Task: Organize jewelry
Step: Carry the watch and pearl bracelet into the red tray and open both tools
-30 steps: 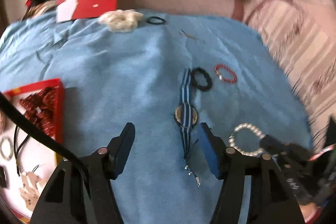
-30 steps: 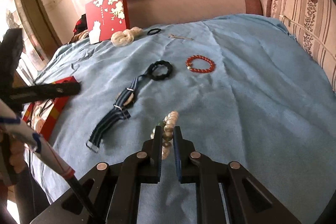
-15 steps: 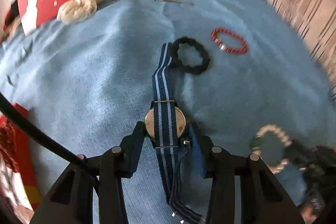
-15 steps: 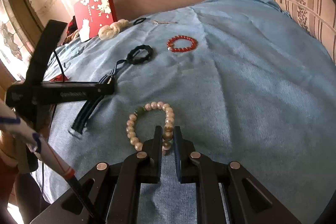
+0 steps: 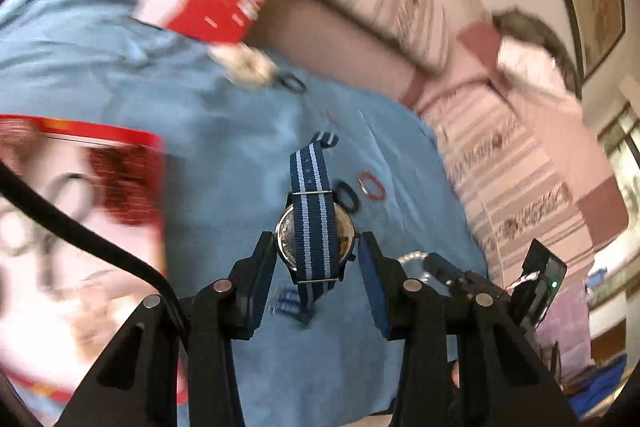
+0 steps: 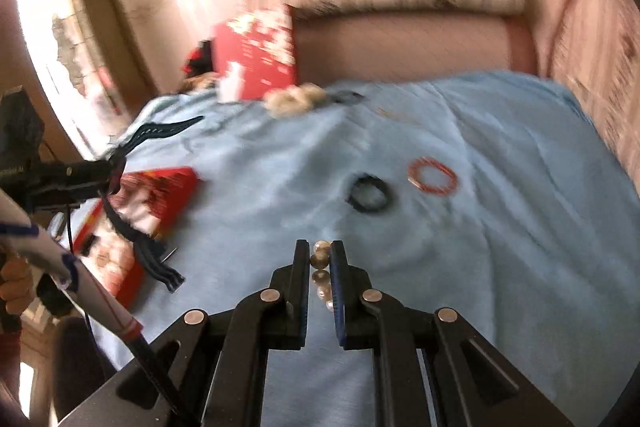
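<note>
My left gripper is shut on the case of a watch with a blue and white striped strap and holds it in the air above the blue cloth. The strap hangs down from it in the right wrist view. My right gripper is shut on a pearl bracelet, lifted off the cloth. A black bracelet and a red bead bracelet lie on the cloth ahead. The open red jewelry box is at the left.
A red lid with white flowers leans against the sofa back. A cream scrunchie, a black hair tie and a thin pin lie at the cloth's far edge. Striped cushions stand on the right.
My left gripper closed on the watch, lifted it and swung left towards the red box. My right gripper raised the pearl bracelet off the cloth. Both views are blurred by motion.
</note>
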Tool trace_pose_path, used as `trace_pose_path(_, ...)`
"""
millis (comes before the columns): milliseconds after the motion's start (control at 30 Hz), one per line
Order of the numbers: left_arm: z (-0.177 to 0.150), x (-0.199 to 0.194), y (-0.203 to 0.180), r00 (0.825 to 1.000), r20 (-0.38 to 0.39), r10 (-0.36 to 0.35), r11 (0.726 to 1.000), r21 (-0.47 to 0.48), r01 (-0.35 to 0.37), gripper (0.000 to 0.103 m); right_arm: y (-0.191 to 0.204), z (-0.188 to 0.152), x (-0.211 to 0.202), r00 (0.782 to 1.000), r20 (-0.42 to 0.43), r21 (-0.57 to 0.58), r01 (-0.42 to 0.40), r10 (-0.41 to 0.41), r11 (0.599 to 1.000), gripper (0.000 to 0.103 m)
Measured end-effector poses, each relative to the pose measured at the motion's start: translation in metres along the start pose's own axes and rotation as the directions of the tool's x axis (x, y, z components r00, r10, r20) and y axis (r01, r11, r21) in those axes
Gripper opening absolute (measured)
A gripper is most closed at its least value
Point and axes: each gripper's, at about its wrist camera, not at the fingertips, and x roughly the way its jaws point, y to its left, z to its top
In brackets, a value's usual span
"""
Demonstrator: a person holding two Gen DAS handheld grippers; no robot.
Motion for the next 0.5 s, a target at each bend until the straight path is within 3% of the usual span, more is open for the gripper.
trace_pose_path(100, -0.003, -0.056, 0.028, 0.991, 0.096, 0.09, 0.996, -0.019, -0.089, 0.041, 0.037, 0.021, -0.004, 0.996, 0.026, -0.042, -0.08, 0.081, 0.996, 0.011)
trace_pose_path(233, -0.013, -0.105, 0.068, 0.961, 0.158, 0.225, 0.974, -0.058, -0.218, 0.041, 0.098, 0.05, -0.001, 0.975, 0.025, -0.106, -0.217, 0.221, 0.97, 0.011)
trace_pose_path(367, -0.027, -0.116, 0.121, 0.95, 0.14, 0.281, 0.953, -0.161, -0.258, 0.041, 0.162, 0.065, 0.023, 0.939, -0.034, -0.141, -0.343, 0.341, 0.929, 0.011)
trace_pose_path(500, -0.039, -0.108, 0.165, 0.949, 0.109, 0.296, 0.932, -0.251, -0.262, 0.041, 0.221, 0.062, 0.064, 0.925, -0.116, -0.189, -0.379, 0.363, 0.906, 0.011)
